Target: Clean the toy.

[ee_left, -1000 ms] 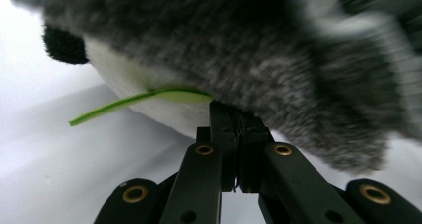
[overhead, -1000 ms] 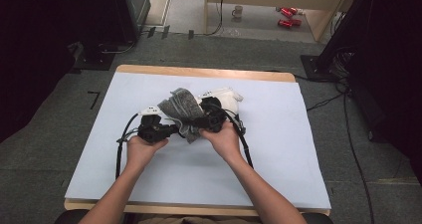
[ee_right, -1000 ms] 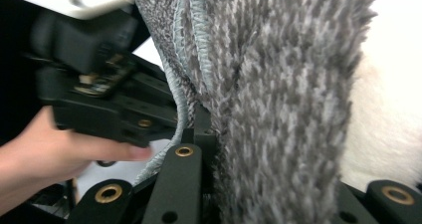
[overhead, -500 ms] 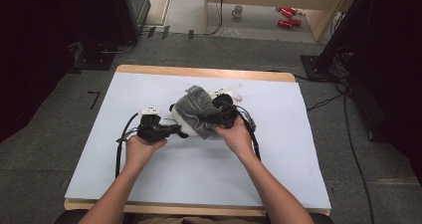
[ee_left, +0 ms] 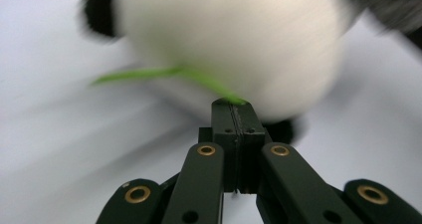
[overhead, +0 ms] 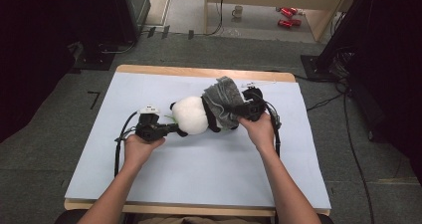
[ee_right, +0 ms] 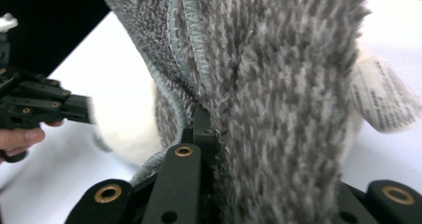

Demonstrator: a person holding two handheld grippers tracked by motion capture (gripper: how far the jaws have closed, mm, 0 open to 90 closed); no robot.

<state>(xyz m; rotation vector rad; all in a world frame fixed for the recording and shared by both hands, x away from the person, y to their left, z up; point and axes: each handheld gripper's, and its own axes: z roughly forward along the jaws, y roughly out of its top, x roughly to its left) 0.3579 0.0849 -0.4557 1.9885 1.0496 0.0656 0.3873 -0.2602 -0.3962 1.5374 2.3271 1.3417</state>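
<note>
A black-and-white panda plush (overhead: 191, 115) lies on its side mid-table, with a thin green leaf (ee_left: 149, 74) at its front. My left gripper (overhead: 171, 128) is shut, and the leaf's end is pinched at its tips (ee_left: 234, 103). A grey fuzzy cloth (overhead: 222, 99) is draped over the panda's right end. My right gripper (overhead: 238, 110) is shut on that cloth (ee_right: 278, 84); one jaw is buried under the fabric. A white label (ee_right: 380, 97) hangs behind the cloth. The left gripper (ee_right: 45, 107) also appears at the left edge of the right gripper view.
The pale blue table top (overhead: 199, 169) has a wooden rim (overhead: 199, 72) at the back. Black cables (overhead: 119, 139) loop from both grippers beside the hands. On the floor beyond stand a mug (overhead: 238, 10) and red cans (overhead: 285, 14).
My right gripper has pulled the grey cloth to the right, uncovering the panda's white body. The left gripper has stayed where it was.
</note>
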